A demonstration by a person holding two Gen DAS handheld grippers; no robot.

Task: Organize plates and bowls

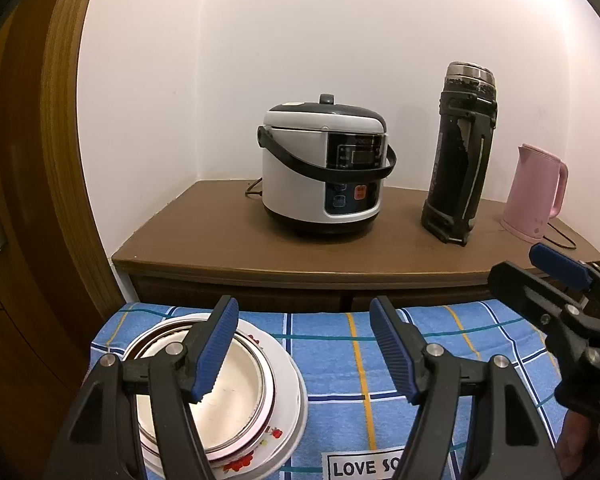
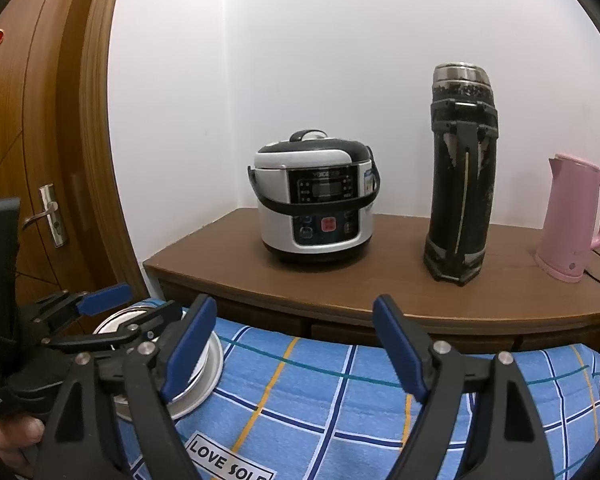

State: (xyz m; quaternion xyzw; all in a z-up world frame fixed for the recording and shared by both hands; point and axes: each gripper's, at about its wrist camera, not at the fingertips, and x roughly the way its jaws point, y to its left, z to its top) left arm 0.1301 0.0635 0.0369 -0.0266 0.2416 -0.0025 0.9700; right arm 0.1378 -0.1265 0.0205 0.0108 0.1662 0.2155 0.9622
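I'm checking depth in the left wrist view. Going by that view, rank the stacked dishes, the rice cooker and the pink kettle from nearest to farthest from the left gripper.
1. Stacked dishes: directly beneath the left gripper, on the blue cloth.
2. Rice cooker: ahead, centre of the wooden cabinet.
3. Pink kettle: far right on the cabinet; only slightly farther than the cooker, a close call.

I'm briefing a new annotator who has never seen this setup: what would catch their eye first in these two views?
Probably the white rice cooker, the tall worn black thermos and the pink kettle, lined up on the brown cabinet against the white wall. Nearer, a stack of bowls on a flowered plate sits at the left of the blue checked cloth. The left gripper hangs open above that stack, and the right gripper is open over the cloth.
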